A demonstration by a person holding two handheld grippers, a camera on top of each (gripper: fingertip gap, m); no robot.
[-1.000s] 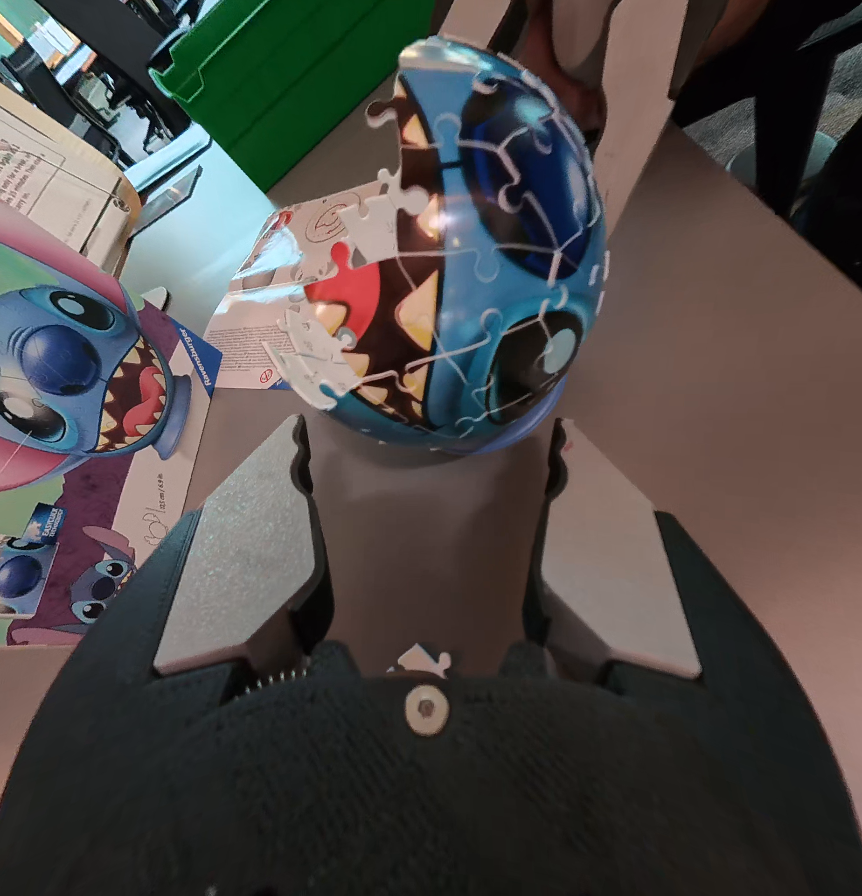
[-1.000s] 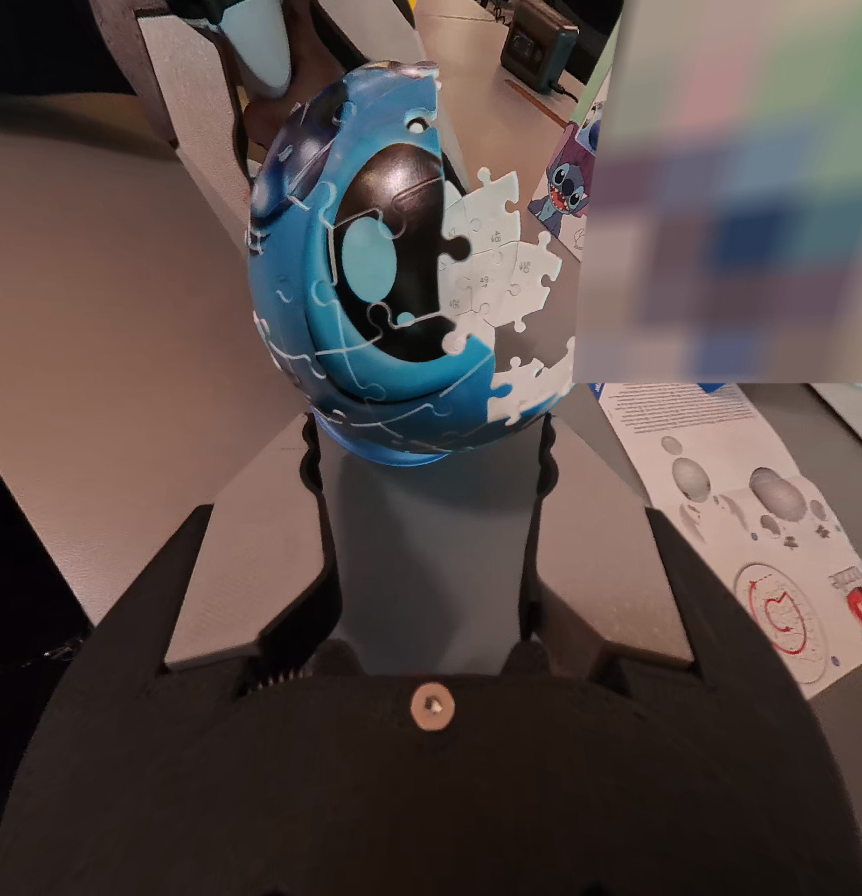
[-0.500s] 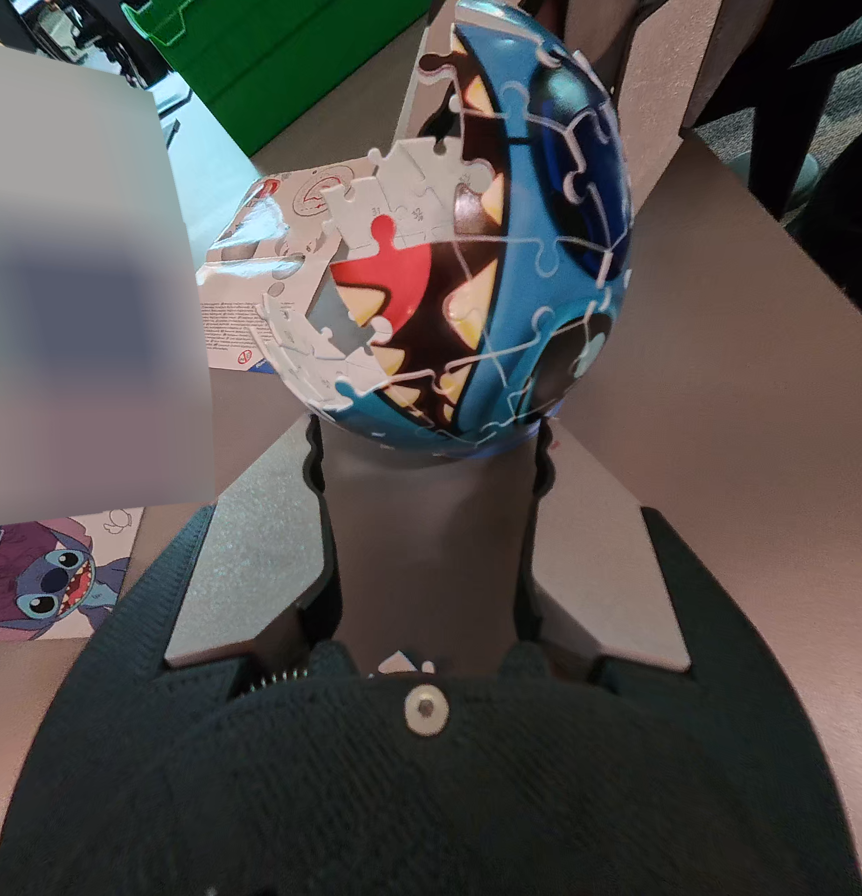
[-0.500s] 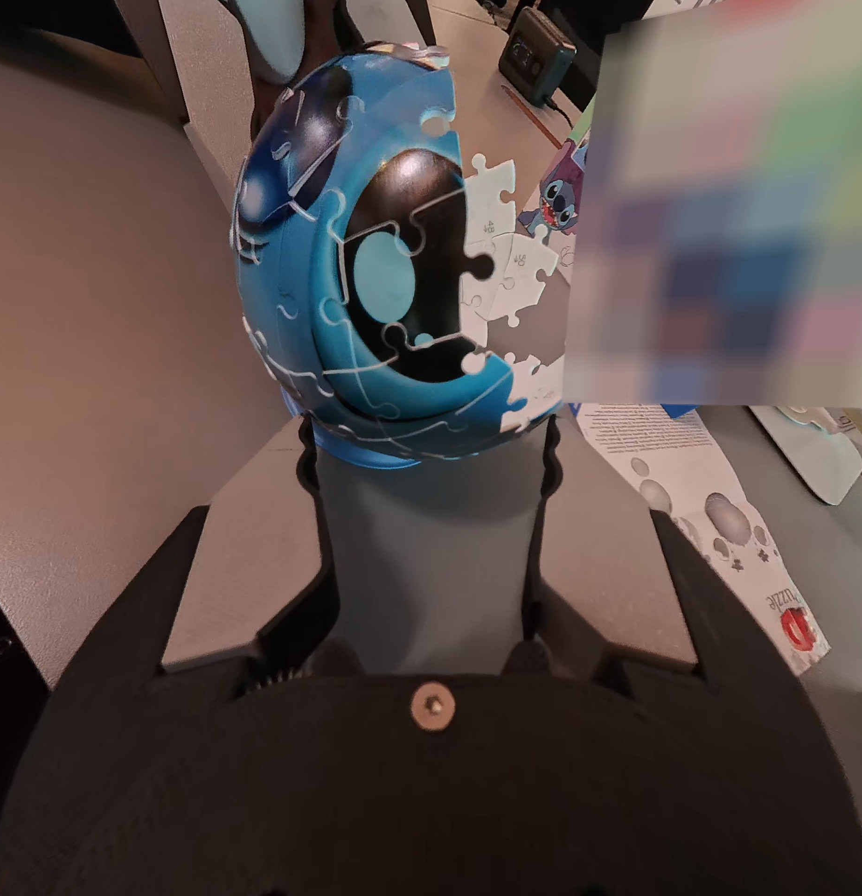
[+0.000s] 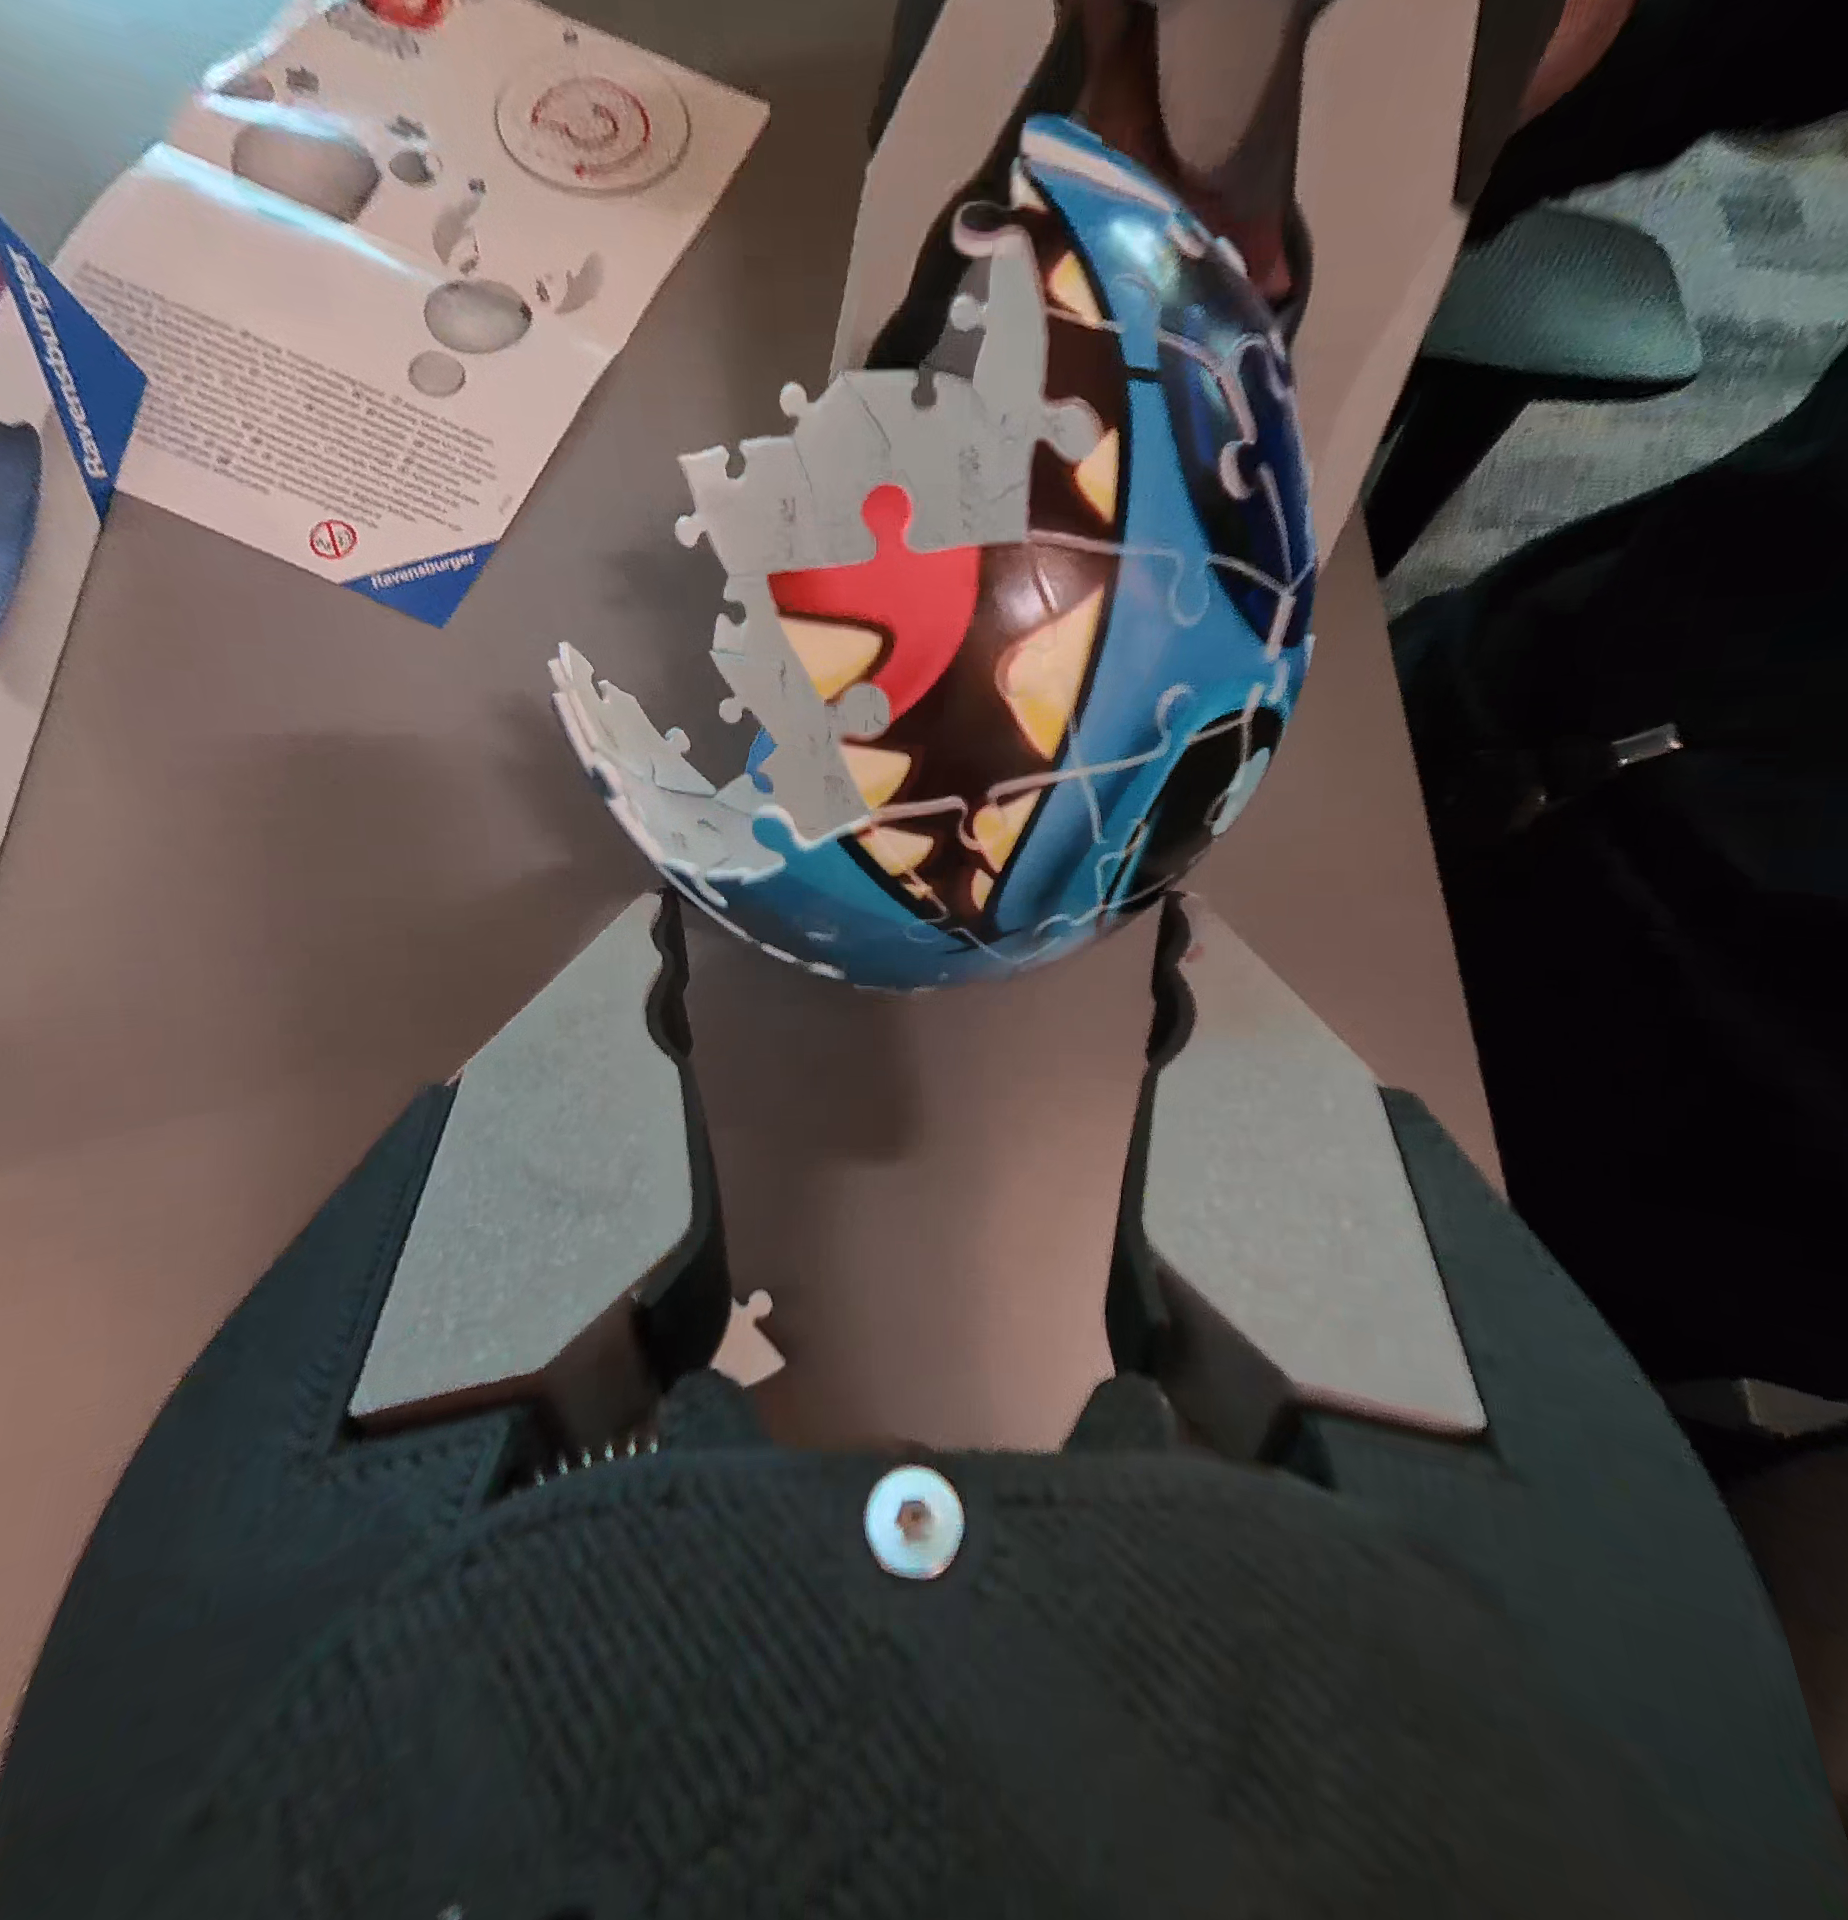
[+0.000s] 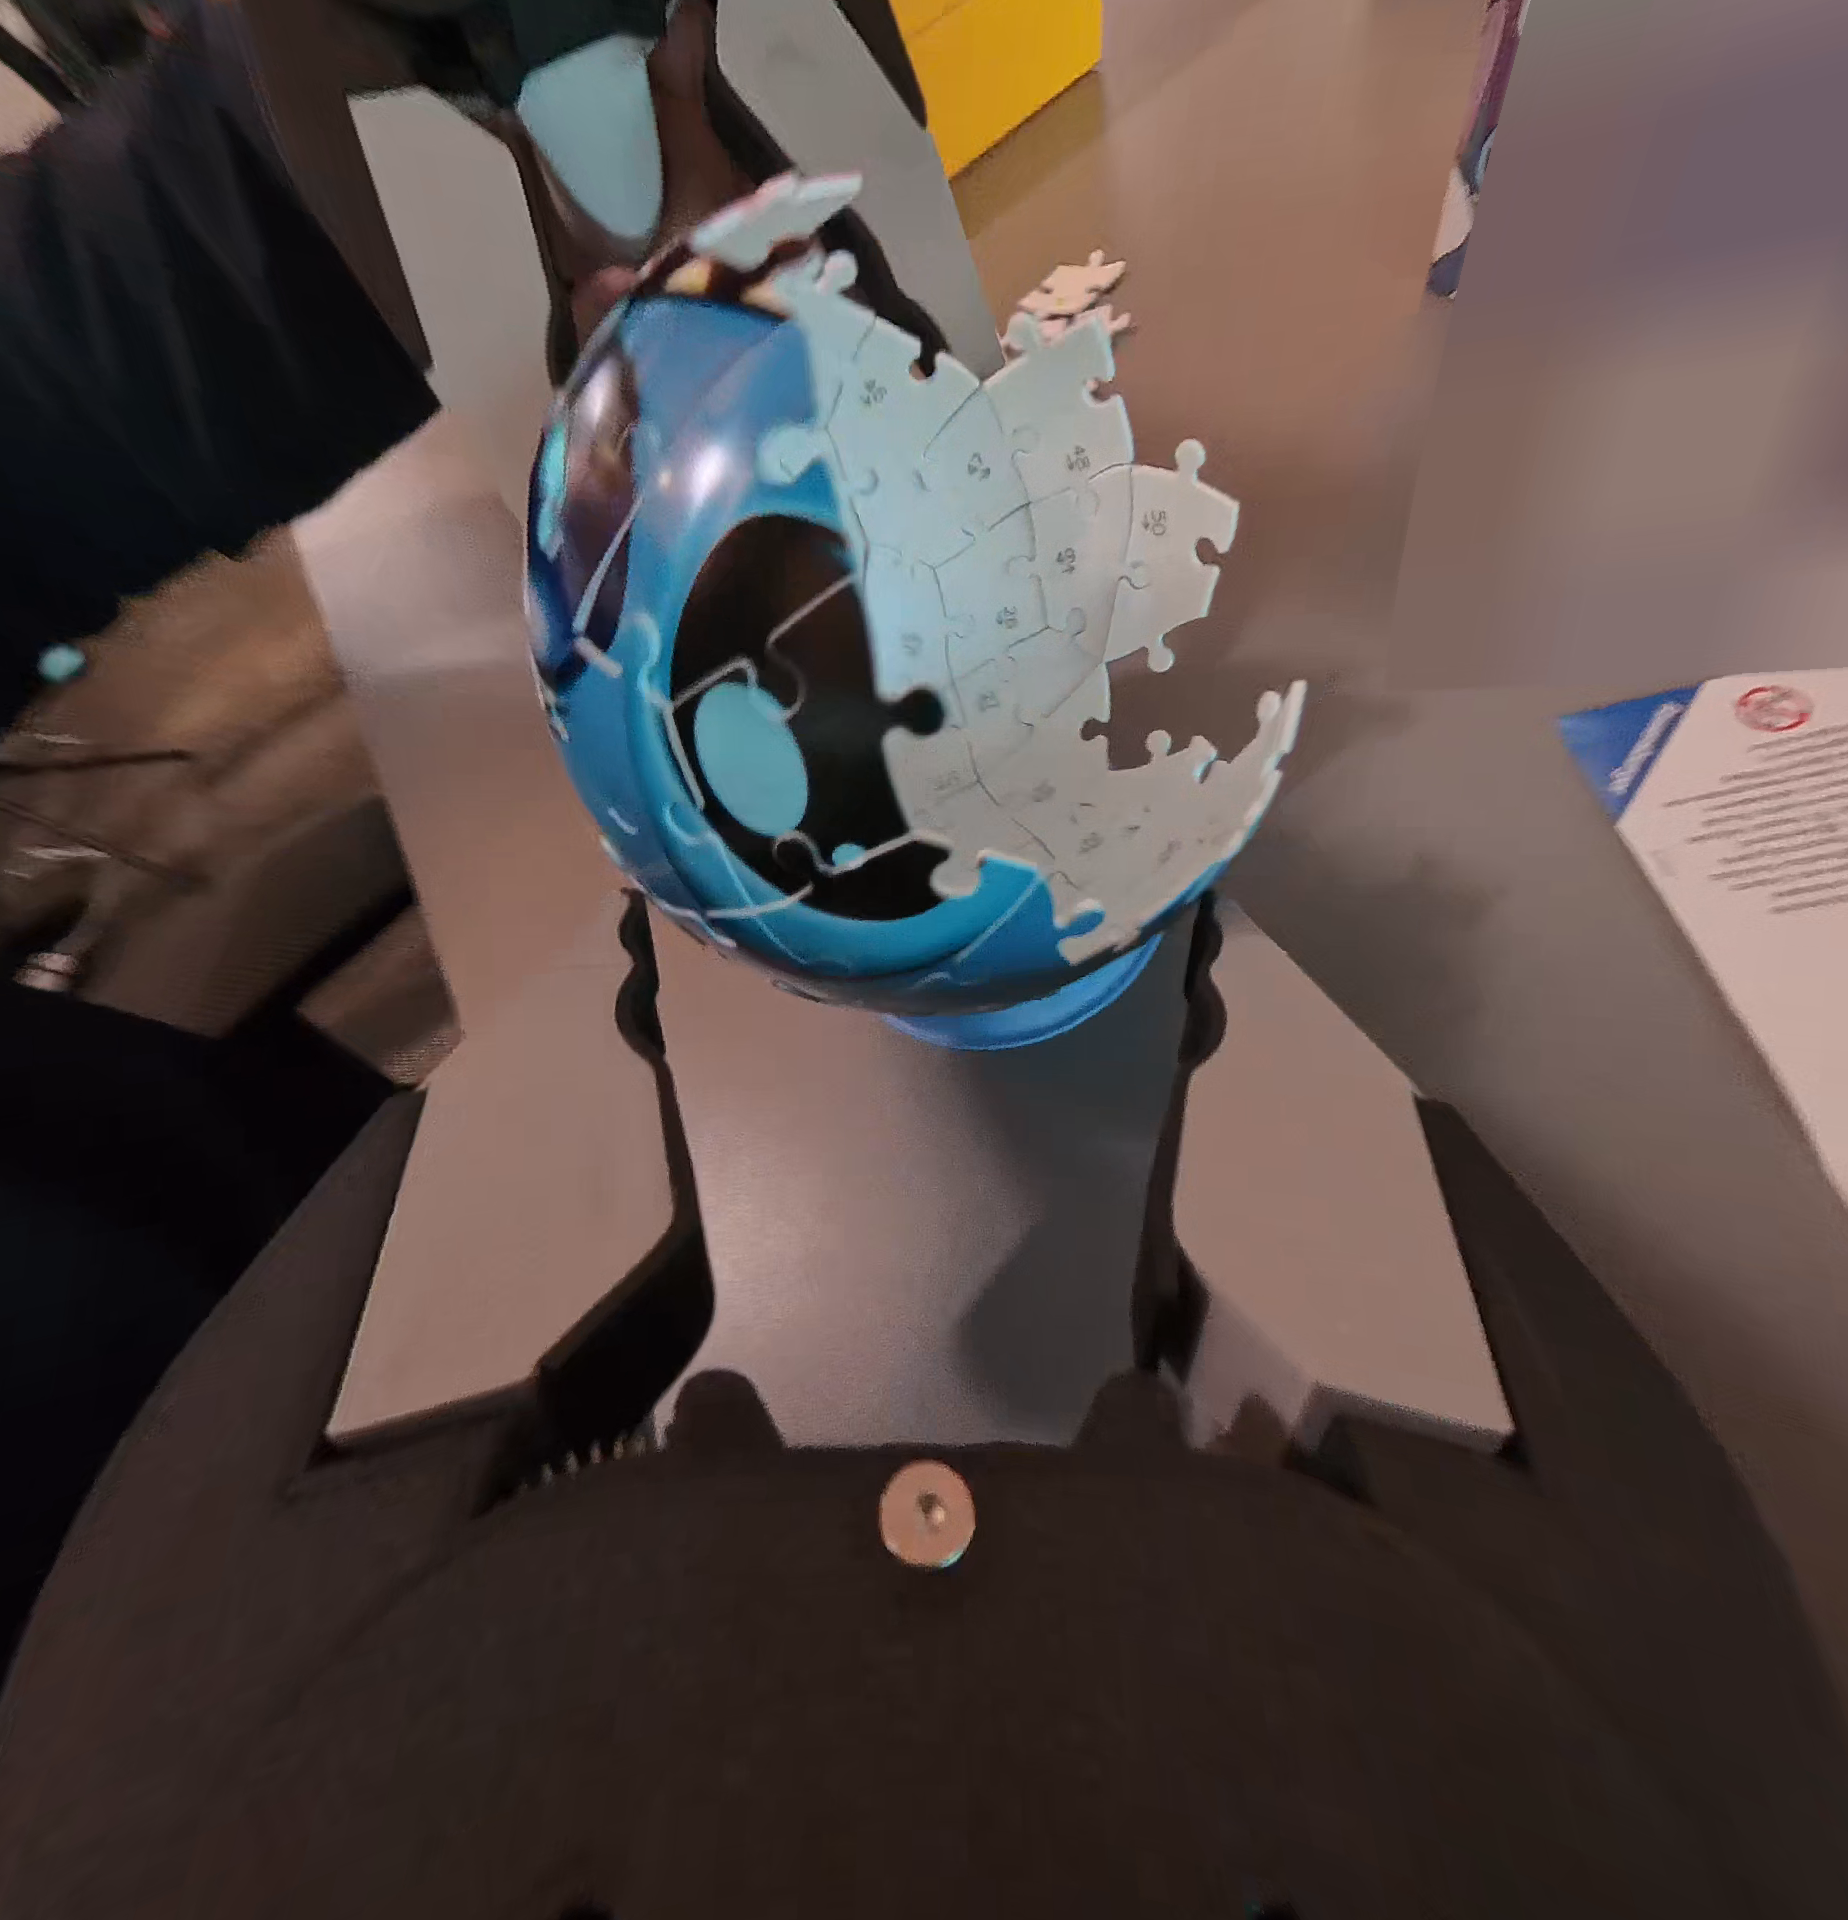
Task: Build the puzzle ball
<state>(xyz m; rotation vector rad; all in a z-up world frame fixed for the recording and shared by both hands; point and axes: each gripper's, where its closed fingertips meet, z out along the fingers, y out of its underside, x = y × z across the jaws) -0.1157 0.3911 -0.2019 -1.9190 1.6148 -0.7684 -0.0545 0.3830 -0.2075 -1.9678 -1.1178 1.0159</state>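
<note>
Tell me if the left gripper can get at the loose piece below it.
Probably not yet: the left gripper has its jaws shut on the ball, and the piece lies on the table back near its base.

The puzzle ball was seen as an unfinished hollow shell, raised off the counter. Its joined pieces were printed glossy blue with a dark toothed mouth, a red tongue and black eyes. The pale backs of the pieces were shown through a jagged opening. A loose pale piece was left lying flat on the counter.
</note>
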